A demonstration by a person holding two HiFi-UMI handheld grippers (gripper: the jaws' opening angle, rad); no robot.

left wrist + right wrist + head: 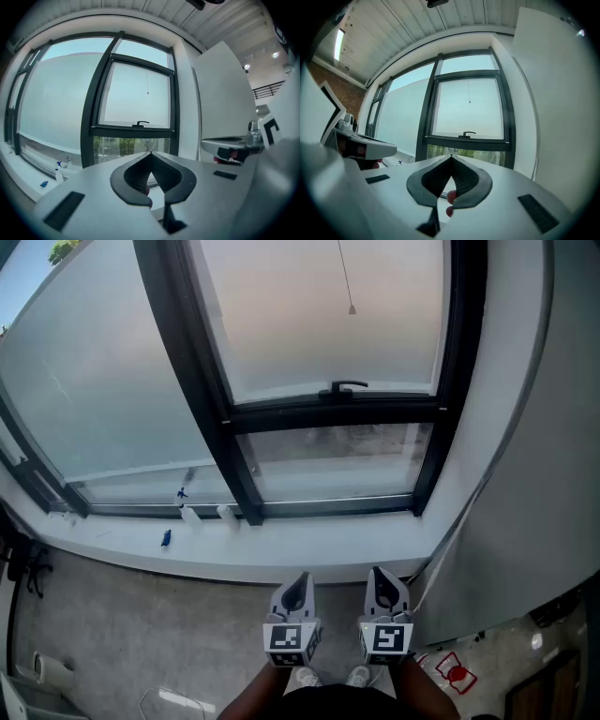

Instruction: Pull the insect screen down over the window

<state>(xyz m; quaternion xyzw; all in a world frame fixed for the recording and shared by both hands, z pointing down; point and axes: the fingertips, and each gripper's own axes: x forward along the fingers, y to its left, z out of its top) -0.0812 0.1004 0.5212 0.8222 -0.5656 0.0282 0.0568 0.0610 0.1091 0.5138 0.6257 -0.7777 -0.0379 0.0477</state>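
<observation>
Standing back from the window [337, 334], I held left gripper [298, 592] and right gripper [382, 587] closed tight, both empty. The insect screen's pull cord [352, 307] hung far off before that window, well apart. Being thin, I judged, it could slip the closing jaws or swing away.

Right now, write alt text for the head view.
The left gripper and right gripper, both shut and empty, sit side by side low in the frame, facing a dark-framed window. A pull cord hangs before its upper pane, above a handle; bottles sit on the sill.
</observation>
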